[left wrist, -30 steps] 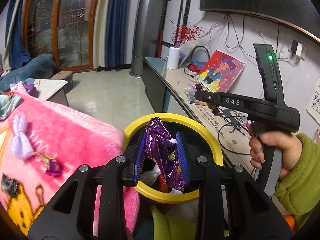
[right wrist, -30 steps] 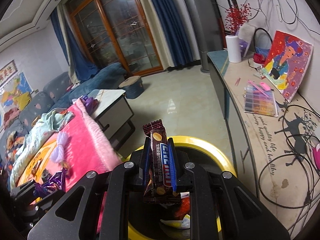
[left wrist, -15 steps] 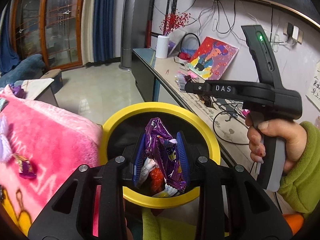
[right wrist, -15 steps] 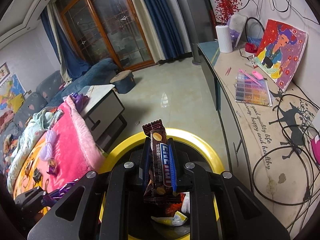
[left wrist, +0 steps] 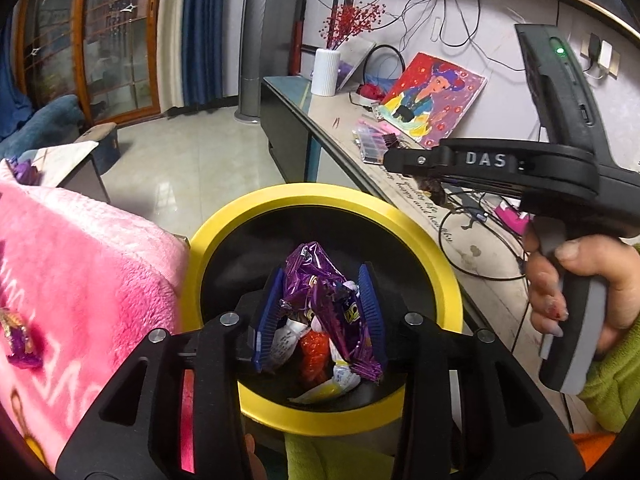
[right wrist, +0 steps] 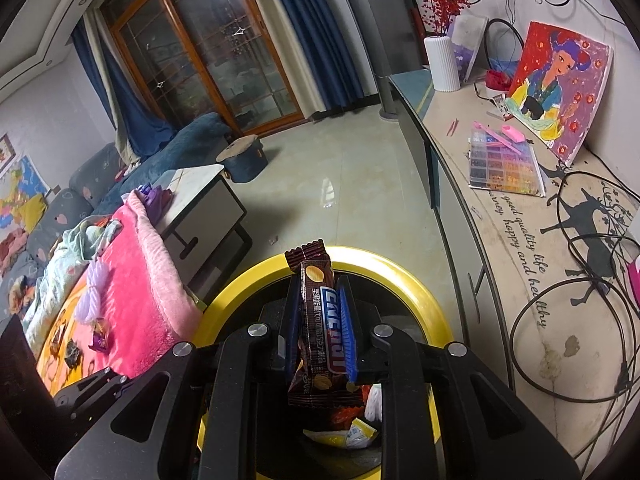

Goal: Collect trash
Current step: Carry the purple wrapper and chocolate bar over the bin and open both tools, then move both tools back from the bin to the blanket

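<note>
My left gripper (left wrist: 320, 308) is shut on a crumpled purple wrapper (left wrist: 324, 292) and holds it over the mouth of a yellow-rimmed black bin (left wrist: 320, 200). Several wrappers (left wrist: 316, 360) lie inside the bin. My right gripper (right wrist: 318, 328) is shut on a brown snack-bar wrapper (right wrist: 318, 320), upright over the same bin (right wrist: 400, 280). The right gripper's body (left wrist: 520, 168) shows in the left wrist view, to the right of the bin. A purple wrapper (left wrist: 20, 340) lies on the pink blanket (left wrist: 80, 260); more small wrappers (right wrist: 100, 340) lie there in the right wrist view.
A long cabinet top (right wrist: 520, 240) with black cables, a bead box (right wrist: 504, 164), a painting (right wrist: 560, 84) and a white vase (right wrist: 440, 64) runs along the right. A low side table (right wrist: 200, 204) and a blue sofa (right wrist: 160, 152) stand at the left. Tiled floor (right wrist: 340, 168) lies beyond the bin.
Both grippers have moved further over the bin, still holding their wrappers. The bin rim now fills more of both views.
</note>
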{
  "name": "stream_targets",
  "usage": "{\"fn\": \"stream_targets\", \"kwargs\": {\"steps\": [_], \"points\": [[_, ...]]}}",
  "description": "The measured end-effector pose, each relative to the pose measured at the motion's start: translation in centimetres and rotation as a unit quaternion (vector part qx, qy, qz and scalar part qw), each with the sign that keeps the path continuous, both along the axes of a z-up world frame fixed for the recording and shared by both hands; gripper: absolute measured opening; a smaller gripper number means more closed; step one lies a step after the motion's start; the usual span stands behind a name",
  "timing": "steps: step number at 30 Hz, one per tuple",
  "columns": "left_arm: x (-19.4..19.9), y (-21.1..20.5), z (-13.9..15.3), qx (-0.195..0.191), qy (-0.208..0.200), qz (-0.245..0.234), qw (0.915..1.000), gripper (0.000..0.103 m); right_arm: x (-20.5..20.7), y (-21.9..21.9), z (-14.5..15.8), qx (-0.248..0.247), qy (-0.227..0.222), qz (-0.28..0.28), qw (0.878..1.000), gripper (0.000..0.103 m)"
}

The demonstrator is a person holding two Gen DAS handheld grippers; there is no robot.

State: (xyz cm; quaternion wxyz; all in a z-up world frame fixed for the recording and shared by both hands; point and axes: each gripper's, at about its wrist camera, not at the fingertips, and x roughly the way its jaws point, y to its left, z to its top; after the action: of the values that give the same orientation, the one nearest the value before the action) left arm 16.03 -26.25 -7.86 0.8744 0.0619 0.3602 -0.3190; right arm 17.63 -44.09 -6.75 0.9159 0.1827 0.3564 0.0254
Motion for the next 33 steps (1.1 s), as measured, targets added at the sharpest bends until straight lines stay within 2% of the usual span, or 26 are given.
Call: {"fn": "stream_targets", "kwargs": {"steps": [3,5,9,14,22,33], "points": [[0.5,-0.1,-0.1,0.0,0.002,0.003,1.0,0.034,0.1,-0.1,-0.2,0.002,0.003,0.0,1.0,0.019],[0.7,0.1,-0.1,-0.002,0.004,0.006,1.0,0.04,0.2,-0.2,-0.3,0.003,0.003,-0.002,1.0,0.022],[0.9,0.4,0.1,-0.011,0.008,0.008,0.9999,0.049,0.1,-0.3,-0.3,0.003,0.002,-0.006,1.0,0.03],[0.8,0.9,0.6,-0.017,0.005,0.016,0.9997,0.067,0.0,-0.4,-0.2,0.002,0.002,-0.01,1.0,0.037],[0.7,1.8,1.5,-0.033,0.005,0.024,0.9992,0.09,-0.2,-0.2,0.4,-0.007,-0.006,-0.015,1.0,0.05],[0.1,2.9,2.6,-0.036,-0.011,0.042,0.9984,0.092,-0.7,0.4,1.6,-0.013,-0.021,-0.015,1.0,0.065]]}}
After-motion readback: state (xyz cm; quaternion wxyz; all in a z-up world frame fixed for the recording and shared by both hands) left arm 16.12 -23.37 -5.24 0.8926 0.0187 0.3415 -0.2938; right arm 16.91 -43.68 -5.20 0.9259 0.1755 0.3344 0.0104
